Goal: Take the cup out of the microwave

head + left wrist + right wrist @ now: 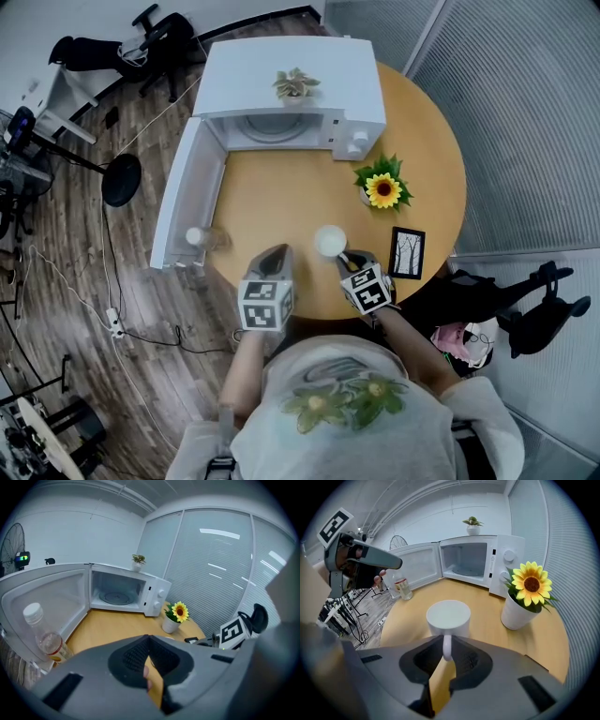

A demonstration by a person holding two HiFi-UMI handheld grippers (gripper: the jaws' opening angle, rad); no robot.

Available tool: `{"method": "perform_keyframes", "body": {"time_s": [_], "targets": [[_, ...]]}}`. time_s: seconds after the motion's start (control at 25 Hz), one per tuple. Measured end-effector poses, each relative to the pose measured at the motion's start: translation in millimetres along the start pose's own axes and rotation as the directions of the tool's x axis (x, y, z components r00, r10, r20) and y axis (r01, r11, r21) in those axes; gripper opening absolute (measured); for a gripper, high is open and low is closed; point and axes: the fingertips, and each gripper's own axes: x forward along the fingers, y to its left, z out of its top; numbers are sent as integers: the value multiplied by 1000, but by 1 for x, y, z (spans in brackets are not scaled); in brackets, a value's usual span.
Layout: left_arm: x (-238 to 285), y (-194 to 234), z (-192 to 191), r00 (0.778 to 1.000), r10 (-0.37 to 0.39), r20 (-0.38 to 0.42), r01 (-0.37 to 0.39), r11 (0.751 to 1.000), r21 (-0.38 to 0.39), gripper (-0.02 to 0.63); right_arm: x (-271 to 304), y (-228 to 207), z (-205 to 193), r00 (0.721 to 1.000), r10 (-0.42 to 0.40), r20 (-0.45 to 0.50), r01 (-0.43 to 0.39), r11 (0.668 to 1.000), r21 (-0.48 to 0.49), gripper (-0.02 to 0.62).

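Note:
The white cup (329, 241) is outside the microwave (319, 70), low over the round wooden table (281, 197) near its front edge. My right gripper (348, 257) is just behind it, shut on the cup's handle. In the right gripper view the cup (448, 616) stands upright and its handle runs down between the jaws of my right gripper (446, 657). Whether the cup's base touches the table cannot be told. My left gripper (275, 255) hovers to the cup's left with its jaws together and nothing in them (149, 641). The microwave (124, 590) stands empty with its door open.
The open microwave door (183, 197) swings out over the table's left edge. A clear plastic bottle (199, 237) stands by it. A potted sunflower (382, 188) and a small black picture frame (407, 253) sit to the right. A small plant (295, 84) tops the microwave.

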Motion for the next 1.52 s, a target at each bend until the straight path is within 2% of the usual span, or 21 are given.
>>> {"method": "perform_keyframes", "body": {"time_s": [0.32,0.76,1.0,1.32,1.52], "targets": [[-3,-15,-9,999,-31,-13,31,999,30,3,4,-1,-17,999,-29,-31,28,999,-18,64],[-15,-26,-27,998,-67,-8,67,996,50,3,3,4,-25,999,-27,-28,28,999,42,66],[-16,-32,-33,996,-88,-3,88,995,54,5,-3,4,-38,998,-52,-32,54,996,70,102],[-21,-37,-28,995,-100,18,99,993,60,4,-43,9,-16,993,-60,97,44,986,159,114],[-25,-42,-13,994,-99,54,95,993,72,5,-70,9,14,976,-50,211,8,981,195,113]]}}
